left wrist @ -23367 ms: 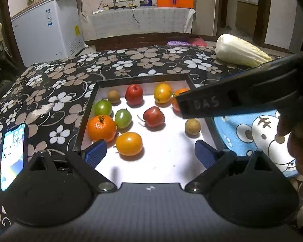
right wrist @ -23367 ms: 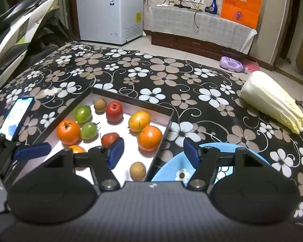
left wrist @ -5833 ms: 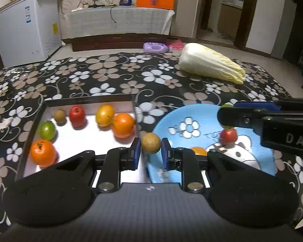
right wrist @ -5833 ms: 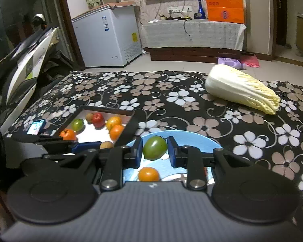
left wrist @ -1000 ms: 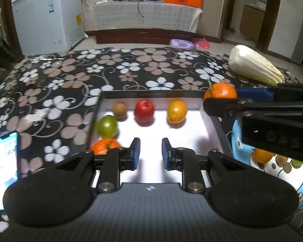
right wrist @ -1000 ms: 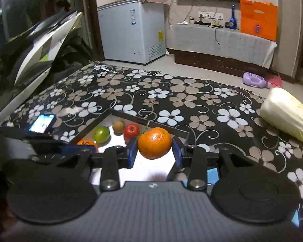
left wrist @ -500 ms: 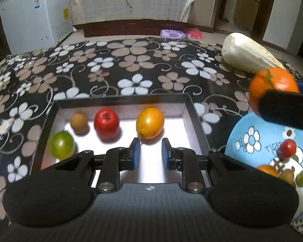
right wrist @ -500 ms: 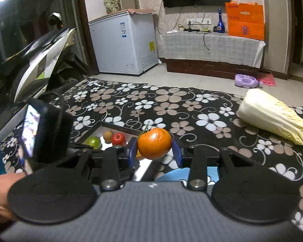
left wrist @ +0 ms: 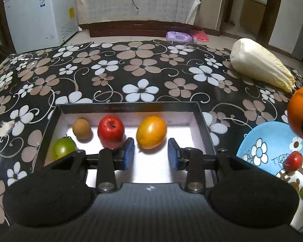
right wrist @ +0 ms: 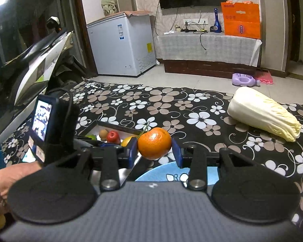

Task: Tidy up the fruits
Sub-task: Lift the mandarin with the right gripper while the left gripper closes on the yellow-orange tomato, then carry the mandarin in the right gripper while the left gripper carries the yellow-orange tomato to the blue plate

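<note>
Currently right tool [right wrist: 154, 149] clamps the round, dimpled orange [right wrist: 154, 142]; left tool [left wrist: 151, 153] gapes empty before the smooth oval yellow fruit [left wrist: 151, 132].

Left tool [left wrist: 150, 154]: blue pads parted, nothing between them, held low and level. Right tool [right wrist: 154, 150]: pads clamped on both sides of an orange [right wrist: 154, 143], carried aloft. Person's left hand [right wrist: 14, 176] shows at the lower left of the right wrist view, gripping the left tool's body.
</note>
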A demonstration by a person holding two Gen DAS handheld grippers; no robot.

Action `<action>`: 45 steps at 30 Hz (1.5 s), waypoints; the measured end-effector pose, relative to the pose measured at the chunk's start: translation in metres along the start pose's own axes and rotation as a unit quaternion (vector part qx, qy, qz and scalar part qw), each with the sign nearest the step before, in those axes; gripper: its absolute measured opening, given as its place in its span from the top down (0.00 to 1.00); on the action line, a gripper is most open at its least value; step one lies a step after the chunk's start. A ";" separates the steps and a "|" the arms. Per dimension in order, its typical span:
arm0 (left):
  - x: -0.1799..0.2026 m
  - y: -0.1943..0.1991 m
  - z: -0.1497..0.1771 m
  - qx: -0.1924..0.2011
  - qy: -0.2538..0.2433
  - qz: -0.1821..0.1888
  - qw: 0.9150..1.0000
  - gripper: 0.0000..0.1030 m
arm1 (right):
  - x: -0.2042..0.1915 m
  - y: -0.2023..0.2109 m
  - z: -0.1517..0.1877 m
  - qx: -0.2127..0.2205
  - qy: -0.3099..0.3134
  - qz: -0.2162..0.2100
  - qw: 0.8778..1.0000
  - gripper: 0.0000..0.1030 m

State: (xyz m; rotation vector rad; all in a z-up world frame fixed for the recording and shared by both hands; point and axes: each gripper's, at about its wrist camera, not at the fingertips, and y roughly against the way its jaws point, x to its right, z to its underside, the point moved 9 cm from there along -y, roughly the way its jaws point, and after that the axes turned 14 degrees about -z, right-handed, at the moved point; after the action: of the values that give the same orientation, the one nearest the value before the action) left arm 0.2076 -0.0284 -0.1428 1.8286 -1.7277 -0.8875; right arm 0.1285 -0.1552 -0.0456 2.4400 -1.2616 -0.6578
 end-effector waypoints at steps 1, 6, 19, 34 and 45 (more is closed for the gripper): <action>0.001 0.000 0.000 0.000 -0.002 0.001 1.000 0.52 | 0.000 0.000 0.000 0.000 -0.002 -0.001 1.000 0.61; 0.004 -0.003 -0.003 0.002 -0.006 0.001 1.000 0.41 | -0.004 -0.001 0.000 -0.004 0.001 -0.007 1.000 0.61; 0.011 0.004 0.002 0.013 -0.018 -0.001 1.000 0.65 | -0.001 -0.006 0.006 -0.015 0.001 -0.006 1.000 0.61; -0.019 0.069 0.030 0.013 0.016 -0.042 0.999 0.65 | -0.015 -0.004 0.016 -0.016 0.001 -0.012 1.000 0.61; -0.025 0.126 0.060 0.027 0.019 -0.032 0.999 0.65 | -0.025 0.018 0.030 -0.012 -0.008 -0.001 1.000 0.61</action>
State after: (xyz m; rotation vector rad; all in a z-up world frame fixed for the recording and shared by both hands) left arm 0.0769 -0.0104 -0.0895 1.9328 -1.6929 -0.8339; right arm 0.0872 -0.1467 -0.0560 2.4207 -1.2499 -0.6901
